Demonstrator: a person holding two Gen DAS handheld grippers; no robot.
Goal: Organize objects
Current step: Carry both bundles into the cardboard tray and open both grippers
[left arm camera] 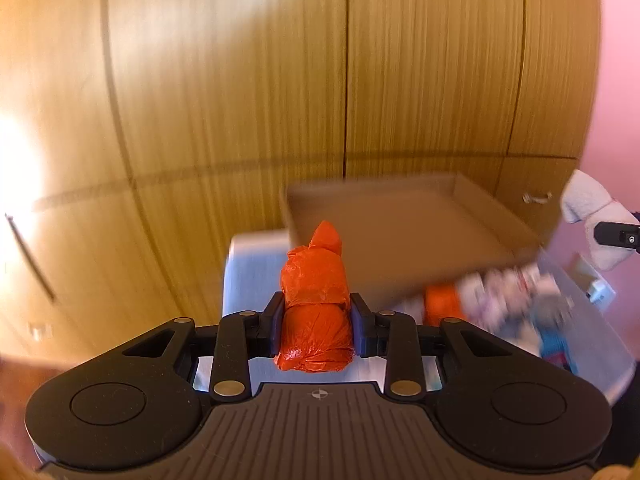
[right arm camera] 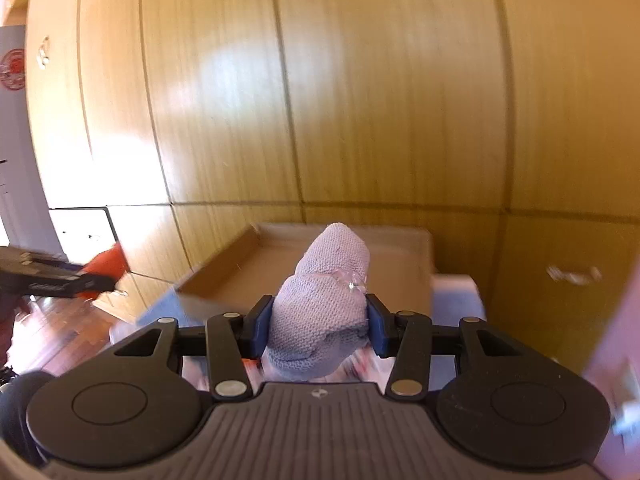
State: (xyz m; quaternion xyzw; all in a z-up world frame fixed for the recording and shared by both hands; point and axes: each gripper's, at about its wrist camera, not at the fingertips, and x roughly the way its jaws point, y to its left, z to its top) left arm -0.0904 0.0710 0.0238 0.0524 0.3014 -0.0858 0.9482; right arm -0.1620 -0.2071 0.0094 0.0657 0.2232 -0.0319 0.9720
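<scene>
My left gripper (left arm camera: 317,322) is matte black: two rounded housings with inset discs, angular linkage arms pinned by brass-coloured rivets, and dark blue pads (left arm camera: 357,320) on the fingers. A ribbed grey plate sits between the housings, stamped with a small crosshair mark. My right gripper (right arm camera: 318,326) looks identical (same rivets, same ribbing).

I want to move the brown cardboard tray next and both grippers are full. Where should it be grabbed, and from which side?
Grip the cardboard tray by its low upright near wall, from above and the front, one finger inside, one outside. The thin rim suits narrow jaws; the wide flat base does not. Its far side sits close to the wooden cabinet.
</scene>
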